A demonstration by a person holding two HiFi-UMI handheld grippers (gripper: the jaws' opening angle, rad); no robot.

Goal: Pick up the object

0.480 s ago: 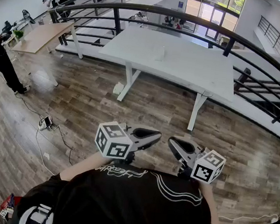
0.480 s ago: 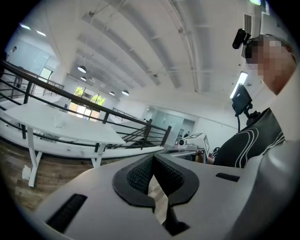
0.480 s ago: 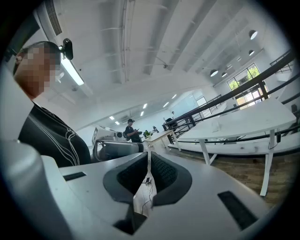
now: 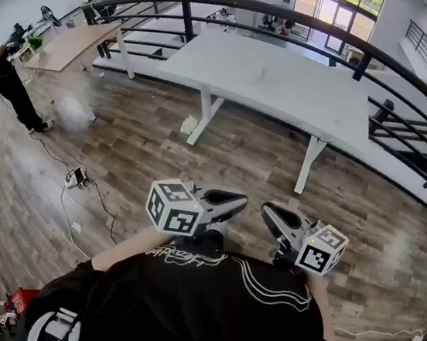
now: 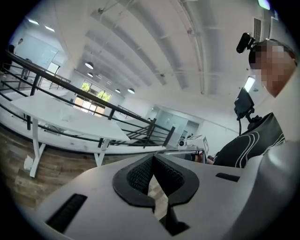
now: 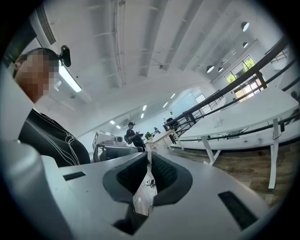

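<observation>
I hold both grippers close to my chest, over the wood floor, with their tips turned toward each other. The left gripper (image 4: 239, 202) (image 5: 152, 160) is shut with nothing between its black pads. My right gripper (image 4: 267, 210) (image 6: 150, 158) is shut too and holds nothing. A long white table (image 4: 301, 99) stands ahead, well beyond both grippers. On its top lies a small pale thing (image 4: 259, 73), too faint to tell what it is.
A curved black railing (image 4: 413, 75) runs behind the table. A wooden desk (image 4: 70, 45) stands at the far left, with a person in black (image 4: 3, 80) beside it. A power strip and cables (image 4: 77, 179) lie on the floor at left.
The head view has shifted slightly, so the table sits a little further right in the picture. Both grippers stay shut and keep their place in front of my chest.
</observation>
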